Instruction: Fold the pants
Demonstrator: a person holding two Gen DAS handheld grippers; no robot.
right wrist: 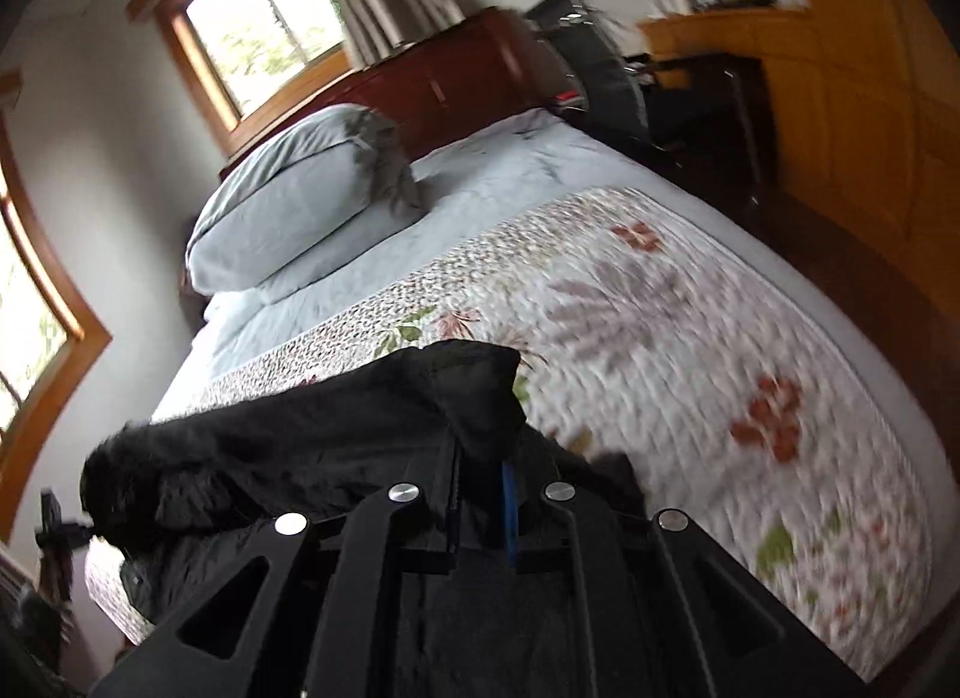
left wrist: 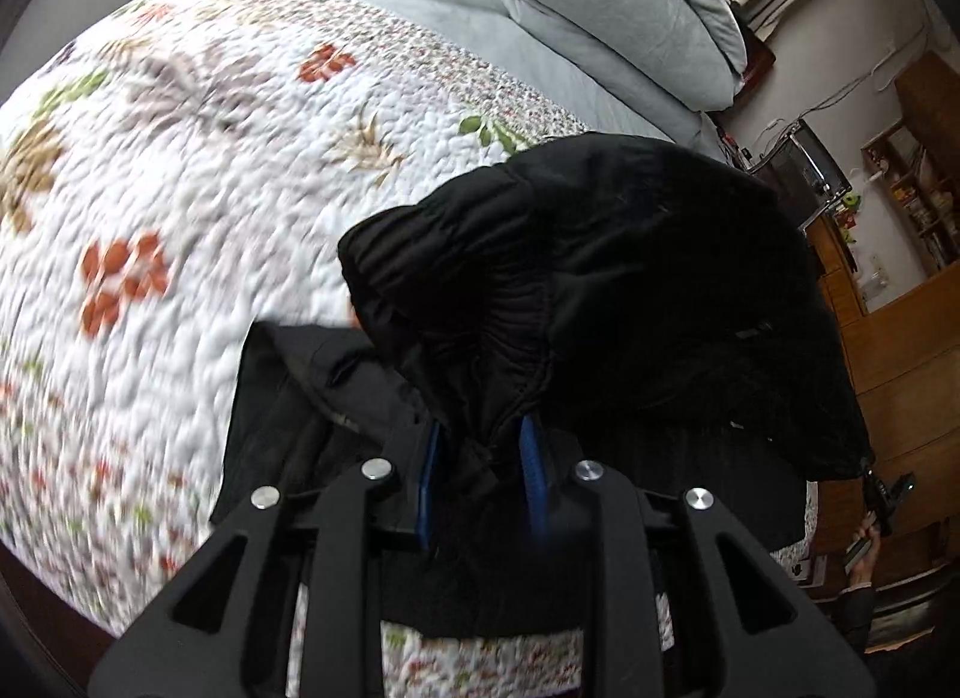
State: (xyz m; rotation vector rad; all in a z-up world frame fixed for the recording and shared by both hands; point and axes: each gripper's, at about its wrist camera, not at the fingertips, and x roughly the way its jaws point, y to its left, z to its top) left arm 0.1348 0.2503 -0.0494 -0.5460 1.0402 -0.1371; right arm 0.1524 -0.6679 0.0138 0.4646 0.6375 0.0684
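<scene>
Both tools are clenched on the black pants [left wrist: 600, 290]: the left tool [left wrist: 480, 476] pinches a bunched ribbed band between its blue pads, and the right tool [right wrist: 480, 494] grips another bunch. The pants hang lifted over the bed's [left wrist: 180, 188] near edge, so this looks like a carry mid-fold. Next they should be laid flat on the quilt with edges matched. The left view shows more dark cloth lying beneath; the right view shows the pillow [right wrist: 288, 200] and windows.

Black pants [left wrist: 600, 278], bunched, lifted above quilt.
</scene>
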